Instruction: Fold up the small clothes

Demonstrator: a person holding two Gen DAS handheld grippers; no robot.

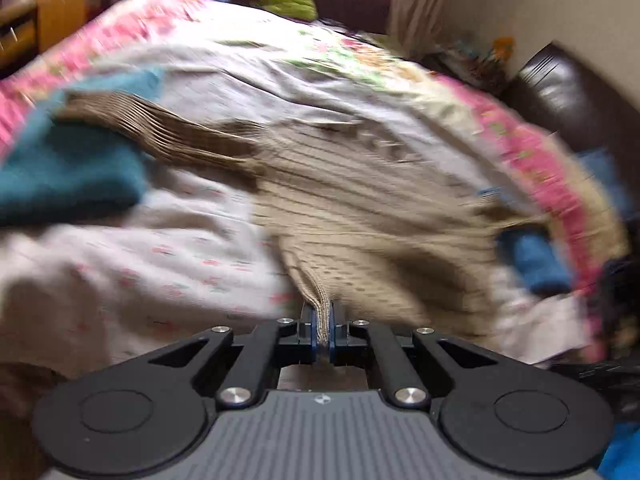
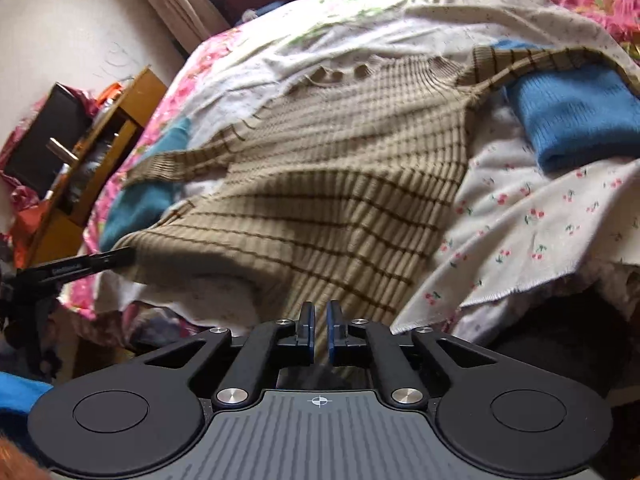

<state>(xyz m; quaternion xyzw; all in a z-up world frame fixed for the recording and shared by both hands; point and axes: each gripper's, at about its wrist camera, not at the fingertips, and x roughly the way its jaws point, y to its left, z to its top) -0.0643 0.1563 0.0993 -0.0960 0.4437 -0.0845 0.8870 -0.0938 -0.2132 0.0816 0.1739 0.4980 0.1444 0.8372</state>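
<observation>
Tan striped sweater [image 2: 320,184] spread on bed, beside blue knit [image 2: 576,120]. Left claw [image 1: 325,326] clamped on hem. Right claw [image 2: 319,330] narrow, hem apparently between pads, grip unclear. Risk: right corner slips, fold skews; sleeve drags blue knit.

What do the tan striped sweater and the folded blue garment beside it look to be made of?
Tan striped sweater: ribbed knit, probably wool or acrylic yarn, matte; vertical ribs and thin brown stripes show. Folded blue garment: fuzzy knit, likely similar yarn; fine rows and a soft nap.
</observation>
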